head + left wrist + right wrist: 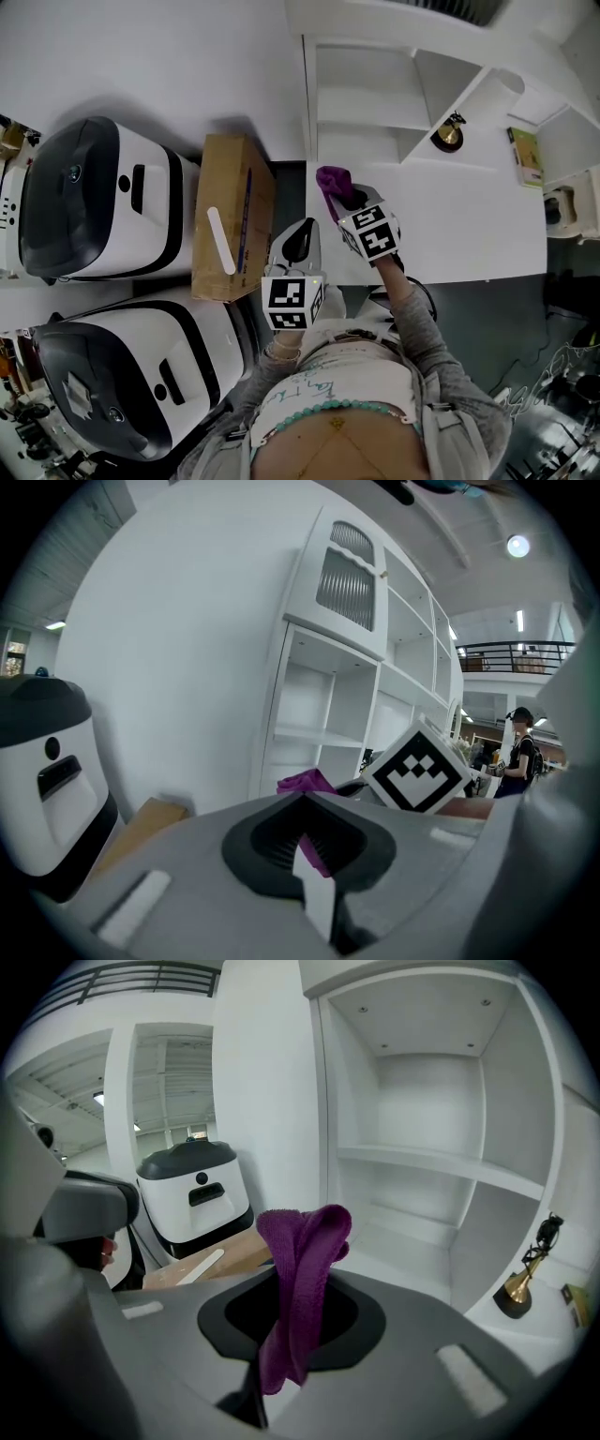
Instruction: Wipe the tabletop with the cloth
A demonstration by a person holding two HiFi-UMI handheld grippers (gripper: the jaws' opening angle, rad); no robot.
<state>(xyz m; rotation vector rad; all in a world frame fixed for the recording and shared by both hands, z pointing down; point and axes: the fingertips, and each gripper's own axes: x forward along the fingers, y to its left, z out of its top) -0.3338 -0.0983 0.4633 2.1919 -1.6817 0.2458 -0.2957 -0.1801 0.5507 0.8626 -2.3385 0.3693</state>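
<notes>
Presently: cloth (302,1269) pinched in right gripper (345,202), over the left edge of the tabletop (469,225), seemingly clear of the surface.
Item: purple towelling, judged soft, light and limp. It rises from the jaws and flops over at the top. The right claw is pressed together on its middle fold, and more loose cloth beyond the jaws would likely give a broader wiping face. Not fragile, and it should drag rather than slip. Left gripper (300,246): jaws together, nothing between them, off the table beside a box (234,211).
</notes>
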